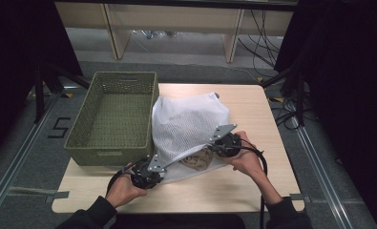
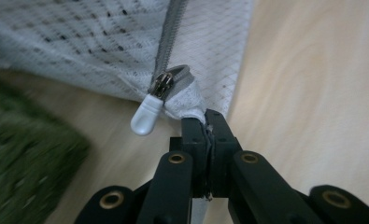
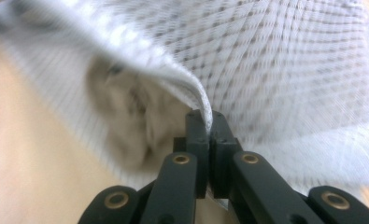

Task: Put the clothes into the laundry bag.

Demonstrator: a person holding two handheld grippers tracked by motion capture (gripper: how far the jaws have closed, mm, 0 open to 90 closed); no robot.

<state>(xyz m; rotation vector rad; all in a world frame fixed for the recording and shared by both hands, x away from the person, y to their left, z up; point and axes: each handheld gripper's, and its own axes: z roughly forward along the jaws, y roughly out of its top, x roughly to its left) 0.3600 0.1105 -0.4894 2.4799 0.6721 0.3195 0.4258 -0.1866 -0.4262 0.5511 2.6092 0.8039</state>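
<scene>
High view: a white mesh laundry bag (image 1: 188, 126) lies on the desk (image 1: 253, 186), just beside a green woven basket (image 1: 110, 117) at its left, with something beige (image 1: 195, 160) showing inside its near, open edge. The left gripper (image 1: 163, 164) and right gripper (image 1: 214, 140) each pinch that edge, well apart along it.

In the left gripper view, the left gripper (image 2: 205, 122) is clamped tight on the bag's corner hem just beside the zipper slider (image 2: 159, 84), whose white pull tab (image 2: 147, 115) hangs free. In the right gripper view, the right gripper (image 3: 205, 122) is closed hard on the upper lip of the opening, the beige cloth (image 3: 128, 116) blurred behind it.

The step looks like spreading the mouth of the bag. To do it well, keep both pinches firm and deep on the hem, since thin mesh slips easily. Draw the grippers apart evenly, lifting the upper lip while the corner stays low, so the opening stays taut and the contents do not spill toward the desk edge.
</scene>
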